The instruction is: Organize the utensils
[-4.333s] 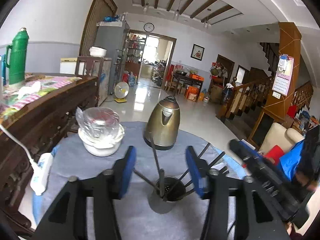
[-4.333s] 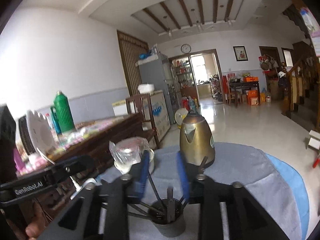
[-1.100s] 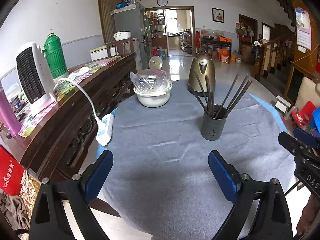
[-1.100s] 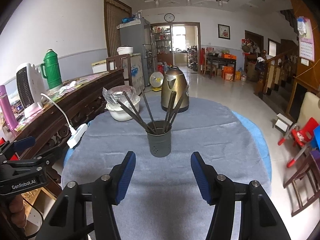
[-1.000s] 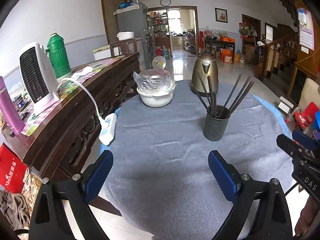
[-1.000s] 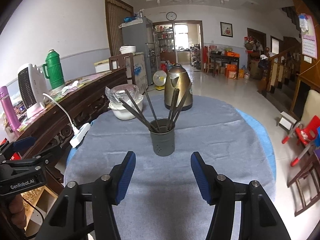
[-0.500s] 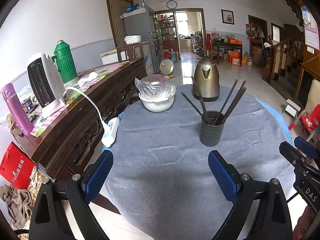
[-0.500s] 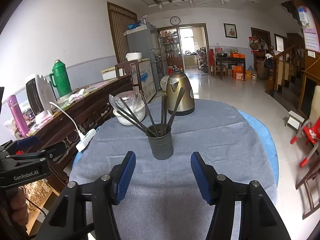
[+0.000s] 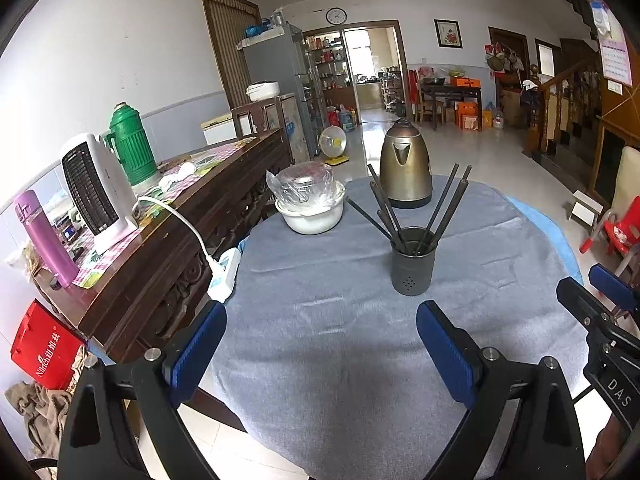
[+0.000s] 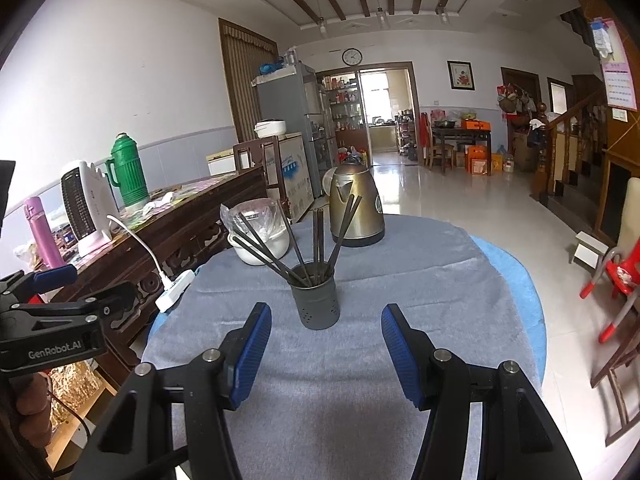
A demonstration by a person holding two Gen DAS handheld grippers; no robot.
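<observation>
A dark grey perforated holder [image 9: 413,262] stands on the grey cloth of the round table [image 9: 320,320], with several dark chopsticks [image 9: 384,208] fanned out of it. It also shows in the right wrist view [image 10: 316,300] with the chopsticks [image 10: 316,240]. My left gripper [image 9: 320,340] is open and empty, held back from the holder above the near table edge. My right gripper [image 10: 326,344] is open and empty, a short way in front of the holder.
A brass kettle [image 9: 405,170] and a white bowl with a plastic-wrapped lid [image 9: 310,204] stand behind the holder. A white power strip [image 9: 224,276] lies at the table's left edge beside a wooden sideboard [image 9: 160,232]. A red child's chair [image 10: 616,280] stands to the right.
Both grippers let go near the holder and pulled back and up from it. The holder with its chopsticks now stands farther off; both grippers stay open.
</observation>
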